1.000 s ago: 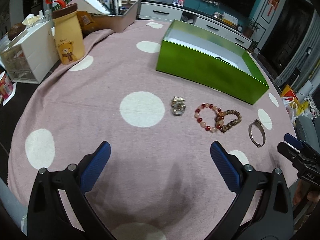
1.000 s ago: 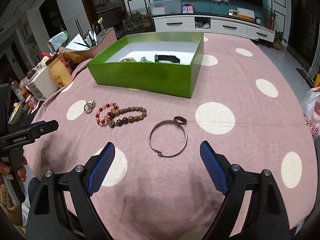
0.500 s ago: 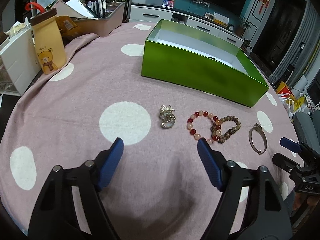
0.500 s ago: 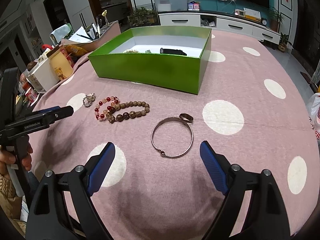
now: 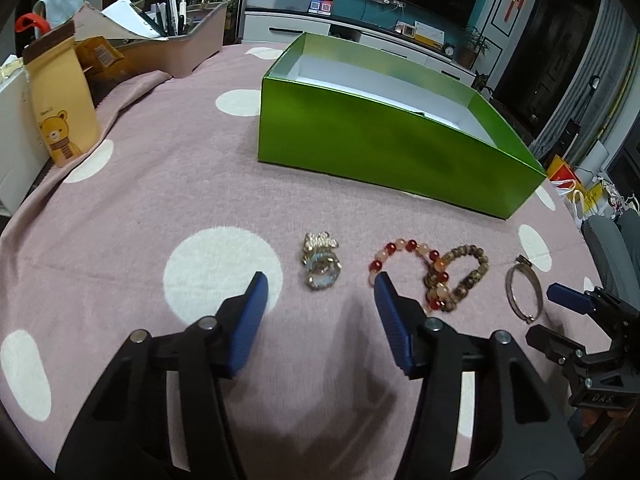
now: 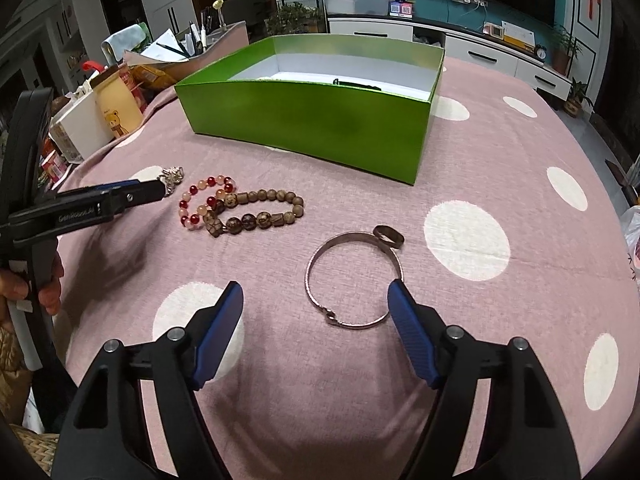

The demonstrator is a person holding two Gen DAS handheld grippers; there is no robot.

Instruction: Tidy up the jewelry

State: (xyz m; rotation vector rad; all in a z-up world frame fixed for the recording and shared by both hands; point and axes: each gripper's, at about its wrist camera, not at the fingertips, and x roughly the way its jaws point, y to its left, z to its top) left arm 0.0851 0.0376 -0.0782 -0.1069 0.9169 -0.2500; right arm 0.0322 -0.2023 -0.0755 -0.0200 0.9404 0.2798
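A green box (image 5: pixel 384 152) stands open on the pink dotted cloth; it also shows in the right wrist view (image 6: pixel 312 128), with dark items inside. In front lie a gold ring cluster (image 5: pixel 320 266), a red and pink bead bracelet (image 5: pixel 400 256), a brown bead bracelet (image 5: pixel 464 276) and a silver bangle (image 5: pixel 522 294). My left gripper (image 5: pixel 320 296) is open, just short of the ring cluster. My right gripper (image 6: pixel 316 300) is open, its right fingertip beside the bangle (image 6: pixel 352 276). The bead bracelets (image 6: pixel 244 210) lie left of the bangle.
A yellow bear bottle (image 5: pixel 60 108), a white organiser (image 5: pixel 12 132) and a tray of pens (image 5: pixel 180 40) stand at the far left. The table edge drops off at the right, by a chair (image 5: pixel 608 256).
My left gripper has moved forward toward the ring cluster and its fingers have narrowed. My right gripper has moved forward, close to the bangle.
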